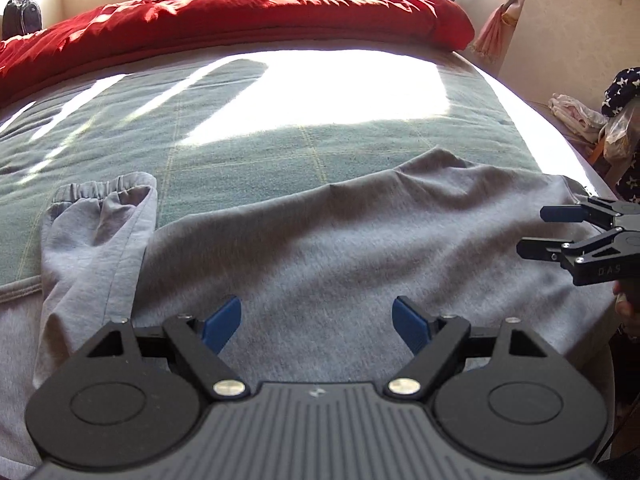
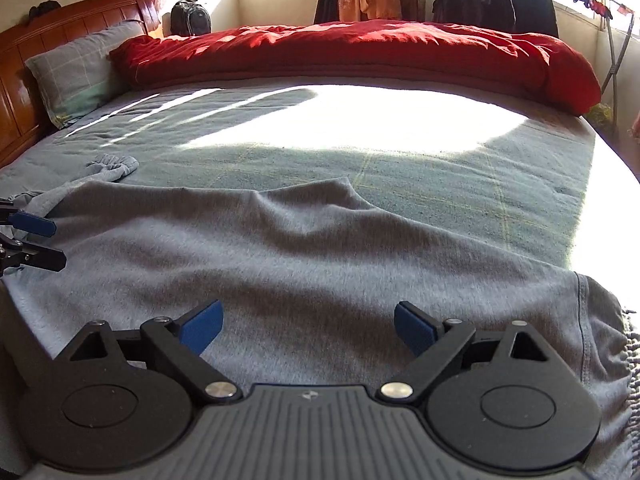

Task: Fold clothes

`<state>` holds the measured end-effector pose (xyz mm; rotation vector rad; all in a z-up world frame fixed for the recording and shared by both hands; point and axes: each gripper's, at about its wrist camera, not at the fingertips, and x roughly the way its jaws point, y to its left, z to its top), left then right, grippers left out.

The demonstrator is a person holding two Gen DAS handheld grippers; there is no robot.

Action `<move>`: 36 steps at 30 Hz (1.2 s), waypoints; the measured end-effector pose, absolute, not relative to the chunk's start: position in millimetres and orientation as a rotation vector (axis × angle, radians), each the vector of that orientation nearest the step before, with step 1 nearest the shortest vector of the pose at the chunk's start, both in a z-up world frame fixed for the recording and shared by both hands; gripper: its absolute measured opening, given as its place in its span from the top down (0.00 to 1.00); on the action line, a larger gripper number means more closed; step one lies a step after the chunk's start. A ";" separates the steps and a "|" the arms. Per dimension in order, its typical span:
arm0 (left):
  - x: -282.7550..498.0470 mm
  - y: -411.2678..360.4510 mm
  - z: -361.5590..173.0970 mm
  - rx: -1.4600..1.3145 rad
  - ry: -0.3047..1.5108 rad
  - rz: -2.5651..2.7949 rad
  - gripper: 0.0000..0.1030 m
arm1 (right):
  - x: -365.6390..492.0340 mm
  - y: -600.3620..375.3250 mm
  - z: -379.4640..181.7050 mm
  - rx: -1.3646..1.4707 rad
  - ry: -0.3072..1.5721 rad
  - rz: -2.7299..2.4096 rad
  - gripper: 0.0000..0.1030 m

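Soft grey cotton trousers [image 1: 320, 240] lie flat across the green checked bed blanket [image 1: 240, 144], filling the lower frame. Both the left hand-held gripper [image 1: 316, 320] and right hand-held gripper [image 2: 308, 326] gape wide, empty. A puffy red quilt [image 2: 360, 52] sits along the top.

Open bedspread [image 2: 460, 184] beyond the grey trousers [image 2: 280, 248]; red duvet [image 2: 360, 52] blocks the far side.

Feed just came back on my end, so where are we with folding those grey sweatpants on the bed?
Done: the grey sweatpants lie spread on the green blanket, apparently folded leg over leg, cuff at the left. In hand: nothing; the left gripper and right gripper hover open over the fabric, pads clear. Left: folding them down into a compact stack.
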<state>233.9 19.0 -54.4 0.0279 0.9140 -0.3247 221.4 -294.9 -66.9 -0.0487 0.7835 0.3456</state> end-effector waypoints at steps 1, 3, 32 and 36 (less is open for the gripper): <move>240.2 18.4 -60.3 0.030 0.919 -0.304 0.19 | 228.2 -290.9 -71.9 -0.046 0.790 0.346 0.08; 250.2 21.4 -75.4 0.025 0.950 -0.263 0.19 | 238.0 -285.8 -88.9 -0.047 0.830 0.324 0.07; 280.3 81.4 -81.9 -0.406 0.824 -0.419 0.19 | 271.0 -249.0 -60.6 0.140 0.737 0.496 0.00; 269.8 101.6 -94.4 -0.422 0.855 -0.288 0.29 | 270.5 -246.0 -72.1 0.129 0.765 0.469 0.00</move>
